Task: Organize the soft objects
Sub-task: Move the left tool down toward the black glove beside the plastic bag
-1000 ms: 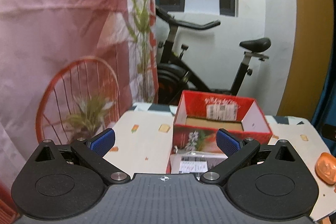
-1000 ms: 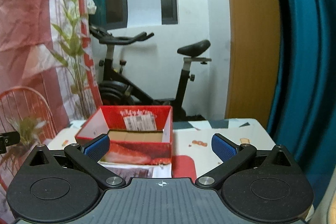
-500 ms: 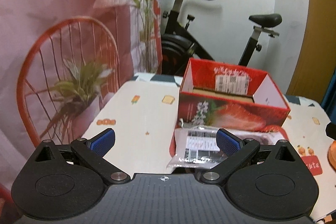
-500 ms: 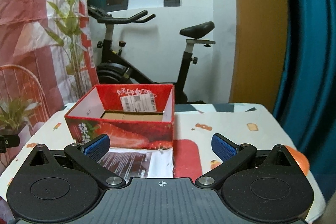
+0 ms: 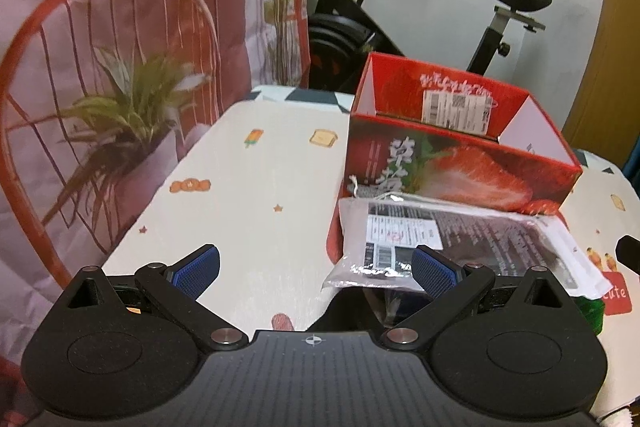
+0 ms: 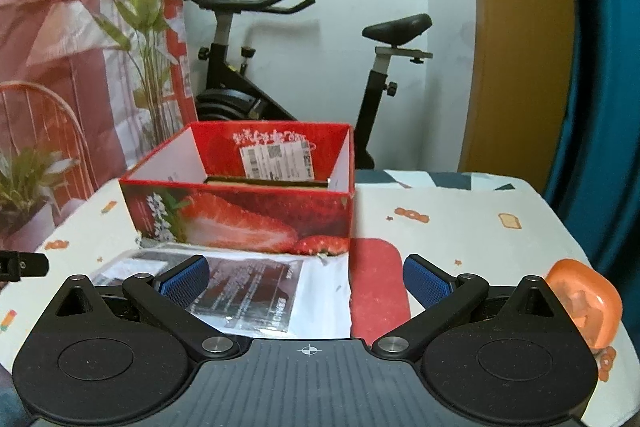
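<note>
Two grippers hover above a table (image 6: 460, 227) covered in a cream cloth with small cartoon prints. The largest object is an open red strawberry box (image 6: 248, 219) at the centre of the right wrist view; it looks like the likely container for the soft things. Lying flat against its near wall is a clear plastic pouch (image 5: 452, 239) holding something dark, right of centre in the left wrist view. Smaller still, an orange squishy toy (image 6: 586, 301) sits at the lower right of the right wrist view, near the table edge.

Risks, as a judgement: the slick pouch could slide or fold away if pinched by one thin corner, and a nudge could send the toy off the table.

The left gripper (image 5: 316, 269) is spread wide and holds nothing; its right finger overlaps the pouch's near edge in the picture, contact uncertain. The right gripper (image 6: 306, 279) is equally wide and empty.
</note>
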Tool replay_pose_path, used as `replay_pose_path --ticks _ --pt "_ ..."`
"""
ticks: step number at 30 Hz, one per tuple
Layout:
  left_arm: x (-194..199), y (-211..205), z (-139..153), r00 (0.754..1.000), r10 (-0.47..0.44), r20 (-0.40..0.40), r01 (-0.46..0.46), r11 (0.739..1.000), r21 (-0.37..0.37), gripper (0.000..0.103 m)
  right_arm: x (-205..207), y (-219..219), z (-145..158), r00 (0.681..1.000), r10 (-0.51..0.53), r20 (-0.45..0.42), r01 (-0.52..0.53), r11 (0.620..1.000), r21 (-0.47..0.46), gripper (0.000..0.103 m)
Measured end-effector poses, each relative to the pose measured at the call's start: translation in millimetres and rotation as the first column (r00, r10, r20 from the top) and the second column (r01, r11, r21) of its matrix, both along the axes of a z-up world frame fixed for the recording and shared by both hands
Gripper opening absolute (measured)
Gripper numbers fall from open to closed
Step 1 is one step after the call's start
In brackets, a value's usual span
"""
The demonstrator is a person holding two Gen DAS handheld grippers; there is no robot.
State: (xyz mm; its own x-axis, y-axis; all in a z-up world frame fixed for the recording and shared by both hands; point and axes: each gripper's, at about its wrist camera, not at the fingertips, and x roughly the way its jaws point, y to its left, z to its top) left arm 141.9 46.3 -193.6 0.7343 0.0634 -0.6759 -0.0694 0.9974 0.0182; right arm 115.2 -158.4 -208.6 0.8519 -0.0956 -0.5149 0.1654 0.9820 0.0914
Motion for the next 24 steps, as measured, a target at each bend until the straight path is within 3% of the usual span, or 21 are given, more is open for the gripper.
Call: replay_pose_path --ticks 12,24 --pt "17.5 8.9 -17.0 0.998 -0.011 -0.059 0.010 1.000 -0.016 0.095 15.2 -13.8 -20.8 0.995 -0.023 -0.098 0.023 1.000 -0.007 0.103" --pt "18.5 7.5 -55.5 0.986 -0.084 -0.143 0.079 0.996 -0.039 0.087 8.8 -15.5 -52.2 0.992 0.031 -0.120 -0.018 0.995 0.102 0.102"
